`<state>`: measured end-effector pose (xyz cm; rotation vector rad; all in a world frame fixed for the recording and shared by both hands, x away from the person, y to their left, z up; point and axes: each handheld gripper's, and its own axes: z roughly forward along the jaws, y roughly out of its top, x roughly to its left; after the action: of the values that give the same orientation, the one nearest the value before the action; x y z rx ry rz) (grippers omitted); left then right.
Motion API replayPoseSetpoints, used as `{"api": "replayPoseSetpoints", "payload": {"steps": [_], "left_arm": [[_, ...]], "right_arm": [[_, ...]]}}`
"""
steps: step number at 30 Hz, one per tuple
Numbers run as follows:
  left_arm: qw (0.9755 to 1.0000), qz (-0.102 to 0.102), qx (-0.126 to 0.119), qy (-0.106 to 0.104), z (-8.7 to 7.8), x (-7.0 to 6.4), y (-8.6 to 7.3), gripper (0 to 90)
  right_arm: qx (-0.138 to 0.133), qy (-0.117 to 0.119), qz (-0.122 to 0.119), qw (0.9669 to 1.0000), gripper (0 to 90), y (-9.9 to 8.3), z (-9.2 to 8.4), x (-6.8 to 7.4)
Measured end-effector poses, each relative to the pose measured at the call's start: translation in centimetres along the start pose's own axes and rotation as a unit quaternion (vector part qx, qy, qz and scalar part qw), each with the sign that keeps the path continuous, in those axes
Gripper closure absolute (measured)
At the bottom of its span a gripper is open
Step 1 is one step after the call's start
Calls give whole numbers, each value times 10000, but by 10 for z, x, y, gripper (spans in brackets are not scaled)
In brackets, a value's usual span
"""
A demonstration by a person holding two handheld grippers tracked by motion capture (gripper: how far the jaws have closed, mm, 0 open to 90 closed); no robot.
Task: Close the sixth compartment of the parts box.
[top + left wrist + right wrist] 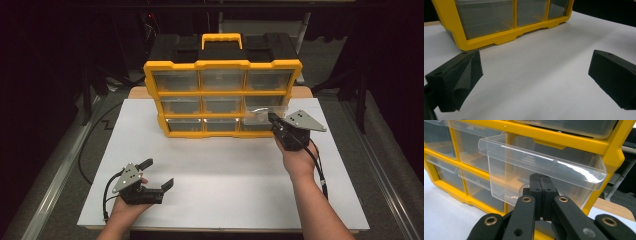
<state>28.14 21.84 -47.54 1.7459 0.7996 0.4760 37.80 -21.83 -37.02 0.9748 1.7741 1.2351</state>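
Left gripper (159, 174) sits near the tabletop's (230, 170) near-left corner, my left hand (125, 205) low, palm up under it. Jaws stand wide, nothing between them; in the left gripper view they frame bare white board, with the cabinet's (222, 65) yellow base ahead and to the left. Well apart from any drawer. Idle hand.

Cabinet stands upright at the far edge, centred, three rows of three clear drawers facing me.

Right gripper (272, 118) is at the cabinet's right column. Jaws pressed together. The middle-row right drawer (541, 167) is part-way out of its slot, long axis running across the cabinet front, slide axis straight toward me. My closed jaw tips sit just under its front lip, against the clear front wall; whether they pinch a pull tab there I can't quite tell through the plastic, though it looks so.

Right forearm runs straight from the near edge toward the cabinet, wrist level, gripper in line with the slide. The right hand is the nearer one by far; the coming move turns on staying along that slide axis.
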Motion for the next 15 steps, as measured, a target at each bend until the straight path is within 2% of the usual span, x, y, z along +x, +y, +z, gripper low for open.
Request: {"api": "replayPoseSetpoints", "payload": {"steps": [9, 15], "left_arm": [[10000, -18, -14, -2, 0, 0, 0, 4], [10000, -26, -15, -10, 0, 0, 0, 4]], "right_arm": [[54, -96, -9, 9999, 900, 4, 9, -4], [156, -200, 42, 9997, 900, 3, 21, -9]]}}
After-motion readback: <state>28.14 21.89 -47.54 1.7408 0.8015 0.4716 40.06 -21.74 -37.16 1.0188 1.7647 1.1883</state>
